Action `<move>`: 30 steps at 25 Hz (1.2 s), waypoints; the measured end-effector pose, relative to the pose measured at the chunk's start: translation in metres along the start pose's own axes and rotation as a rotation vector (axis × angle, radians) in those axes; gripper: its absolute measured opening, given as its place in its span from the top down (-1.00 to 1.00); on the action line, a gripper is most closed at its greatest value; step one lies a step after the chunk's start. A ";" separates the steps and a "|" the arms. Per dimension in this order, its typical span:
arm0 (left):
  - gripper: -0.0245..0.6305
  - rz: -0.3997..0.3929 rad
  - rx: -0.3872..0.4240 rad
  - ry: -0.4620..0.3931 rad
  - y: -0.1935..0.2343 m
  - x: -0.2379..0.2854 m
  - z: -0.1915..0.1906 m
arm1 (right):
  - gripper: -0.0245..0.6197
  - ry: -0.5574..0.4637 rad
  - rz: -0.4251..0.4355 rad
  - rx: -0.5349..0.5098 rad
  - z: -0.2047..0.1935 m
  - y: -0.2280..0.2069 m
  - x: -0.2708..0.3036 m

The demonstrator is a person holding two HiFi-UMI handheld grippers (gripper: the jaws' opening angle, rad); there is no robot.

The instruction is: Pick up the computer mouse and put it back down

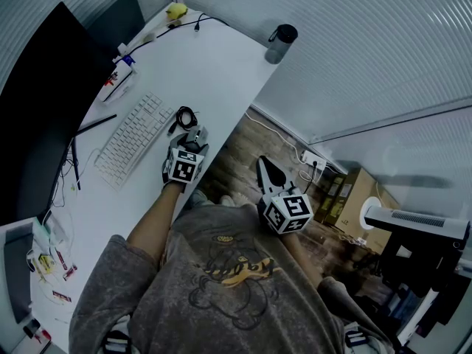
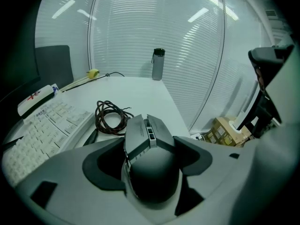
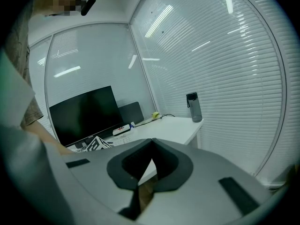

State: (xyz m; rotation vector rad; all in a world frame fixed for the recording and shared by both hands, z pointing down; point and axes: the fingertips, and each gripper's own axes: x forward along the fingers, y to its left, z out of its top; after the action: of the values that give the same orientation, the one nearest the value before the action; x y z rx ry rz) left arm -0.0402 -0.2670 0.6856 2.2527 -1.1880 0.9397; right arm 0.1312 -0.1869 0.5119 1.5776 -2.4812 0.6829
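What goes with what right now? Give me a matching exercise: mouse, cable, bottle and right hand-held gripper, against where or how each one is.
Things:
1. mouse
2. cable
3. bottle
4. right hand-held gripper

Places or states:
A. shut and empty, off the desk
B. coiled beside the keyboard
C. between the left hand-held gripper's jaws
D. upright at the desk's far corner

Pairs: 1-C, 2-B, 3-D, 4-A

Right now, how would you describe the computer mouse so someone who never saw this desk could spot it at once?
On the long white desk, look right of the white keyboard, near the desk's edge. Beside a coiled dark cable, the computer mouse is clamped between the jaws of the left hand-held gripper. It alone there is grey, angular and humped.
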 end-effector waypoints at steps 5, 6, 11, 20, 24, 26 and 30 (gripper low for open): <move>-0.04 0.013 -0.016 -0.037 0.004 -0.003 0.005 | 0.90 -0.004 0.006 0.000 0.001 0.000 -0.001; -0.04 0.011 -0.016 -0.041 0.004 -0.004 0.007 | 0.90 -0.005 0.007 0.001 0.001 -0.001 -0.001; -0.04 0.011 -0.052 -0.092 0.003 -0.017 0.022 | 0.90 -0.010 0.019 0.000 0.001 -0.001 -0.003; -0.04 0.022 -0.060 -0.255 0.006 -0.071 0.070 | 0.90 -0.021 0.070 -0.004 0.006 0.003 0.008; -0.04 0.036 -0.065 -0.339 0.009 -0.105 0.090 | 0.90 -0.019 0.102 -0.014 0.009 0.009 0.015; -0.04 0.047 -0.071 -0.377 0.011 -0.123 0.097 | 0.90 -0.017 0.122 -0.020 0.010 0.014 0.020; -0.04 0.071 -0.087 -0.446 0.015 -0.158 0.107 | 0.90 -0.014 0.163 -0.031 0.012 0.024 0.030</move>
State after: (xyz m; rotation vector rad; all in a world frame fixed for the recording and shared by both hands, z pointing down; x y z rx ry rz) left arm -0.0771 -0.2559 0.4978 2.4348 -1.4667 0.4034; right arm 0.0983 -0.2088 0.5039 1.3857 -2.6383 0.6525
